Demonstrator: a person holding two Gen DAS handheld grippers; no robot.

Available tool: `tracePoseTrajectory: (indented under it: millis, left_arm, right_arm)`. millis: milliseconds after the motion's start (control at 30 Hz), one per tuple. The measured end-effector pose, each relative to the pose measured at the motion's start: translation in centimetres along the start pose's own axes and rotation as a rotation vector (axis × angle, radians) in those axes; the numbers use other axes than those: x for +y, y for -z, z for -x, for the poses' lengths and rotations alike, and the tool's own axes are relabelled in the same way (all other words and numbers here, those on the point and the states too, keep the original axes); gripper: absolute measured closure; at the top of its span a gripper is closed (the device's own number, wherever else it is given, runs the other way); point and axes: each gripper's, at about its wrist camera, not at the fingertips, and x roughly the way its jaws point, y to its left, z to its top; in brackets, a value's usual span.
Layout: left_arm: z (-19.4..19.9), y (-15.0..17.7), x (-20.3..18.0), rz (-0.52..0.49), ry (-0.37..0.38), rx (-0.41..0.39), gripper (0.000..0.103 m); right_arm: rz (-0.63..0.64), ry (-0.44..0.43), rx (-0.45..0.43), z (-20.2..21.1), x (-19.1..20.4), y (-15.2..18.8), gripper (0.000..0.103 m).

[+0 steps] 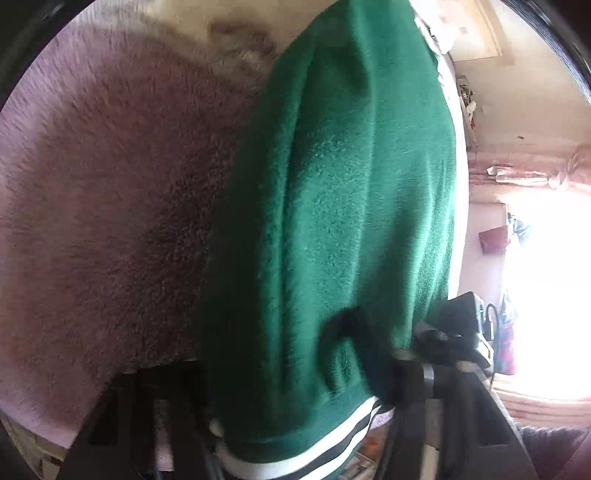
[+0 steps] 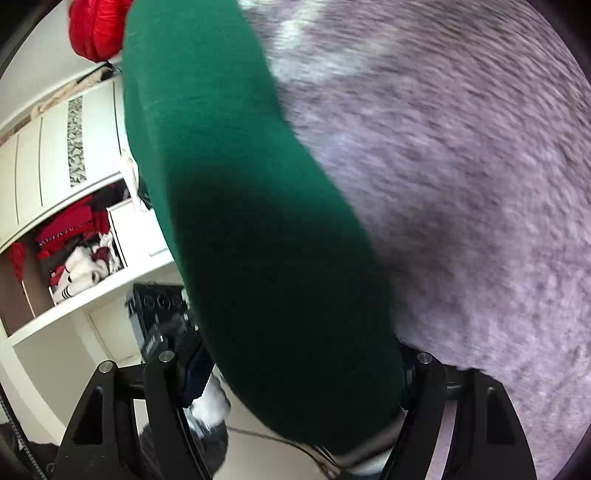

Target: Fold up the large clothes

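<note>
A dark green knit sweater [image 1: 332, 221] with a white and black striped hem [image 1: 343, 432] hangs between my two grippers, stretched over a fuzzy mauve blanket. My left gripper [image 1: 306, 417] is shut on the sweater near the striped hem; cloth covers its fingertips. In the right wrist view the same green sweater [image 2: 258, 240] runs from the top down into my right gripper [image 2: 306, 413], which is shut on it. The other gripper [image 1: 454, 332] shows at the sweater's right edge in the left wrist view.
The fuzzy mauve blanket [image 1: 110, 192] [image 2: 461, 184] covers the surface under the sweater. A bright window with pink curtains [image 1: 546, 280] is at the right. White shelves with red and white clothes [image 2: 77, 251] and a red item [image 2: 96, 26] are at the left.
</note>
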Motion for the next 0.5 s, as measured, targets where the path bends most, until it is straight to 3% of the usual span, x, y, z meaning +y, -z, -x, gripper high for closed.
tracePoseTrajectory:
  millis: [67,167,367,500]
  left_arm:
    - [1.1,0.2,0.0,0.017,0.013,-0.015,0.078]
    - [3.3,1.1,-1.8,0.004,0.031,-0.042,0.081]
    - [8.3,5.5,-4.1,0.023,0.021,-0.032,0.081]
    - [10.7,9.8,-4.6,0.126,0.065,0.028,0.081]
  right_arm:
    - [-0.035,-0.016,-0.011,0.1,0.0,0.6,0.072]
    - [-0.05,-0.034,-0.026,0.9,1.3,2.6,0.082]
    - [-0.079,-0.044,0.036,5.1,3.7,8.4,0.083]
    - [-0.168,-0.045,0.116,7.5,3.3,14.9,0.083]
